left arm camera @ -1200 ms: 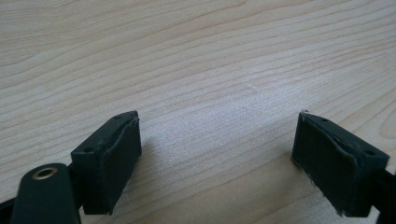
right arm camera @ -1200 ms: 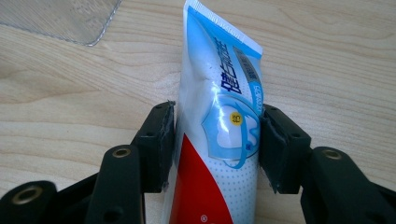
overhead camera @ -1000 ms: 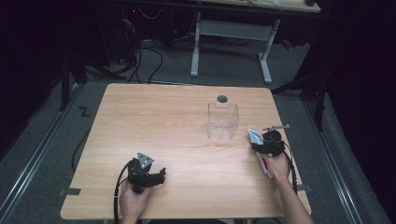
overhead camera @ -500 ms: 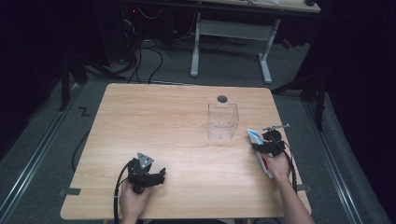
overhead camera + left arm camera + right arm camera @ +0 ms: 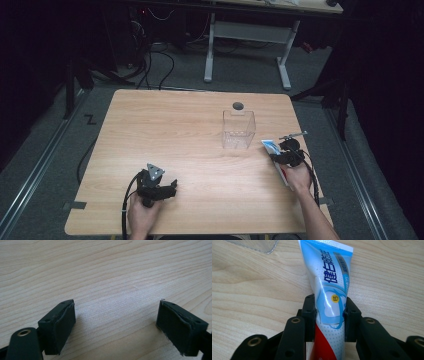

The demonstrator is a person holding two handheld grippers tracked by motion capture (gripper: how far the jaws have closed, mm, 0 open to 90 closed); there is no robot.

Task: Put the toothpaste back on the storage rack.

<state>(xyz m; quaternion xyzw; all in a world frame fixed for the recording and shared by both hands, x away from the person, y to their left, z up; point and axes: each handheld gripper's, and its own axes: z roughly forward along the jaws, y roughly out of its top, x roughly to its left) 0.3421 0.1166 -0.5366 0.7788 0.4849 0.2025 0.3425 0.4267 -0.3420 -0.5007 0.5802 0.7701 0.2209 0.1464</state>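
Right hand-held gripper (image 5: 329, 312) clamping toothpaste tube (image 5: 329, 277), table (image 5: 175, 130) edge near

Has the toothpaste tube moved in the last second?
No. The toothpaste tube sits the same way beside the clear box, clamped in the right hand-held gripper.

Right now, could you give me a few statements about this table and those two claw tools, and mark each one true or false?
1. The right gripper is clamped on a toothpaste tube. True.
2. The left gripper holds a brush. False: its jaws stand wide open over bare table, nothing between them.
3. The clear box stands on the table, ahead of the right gripper. True.
4. The tube is already inside the box. False: it lies on the table outside the box, beside it.
5. A small dark round thing sits beyond the box. True.
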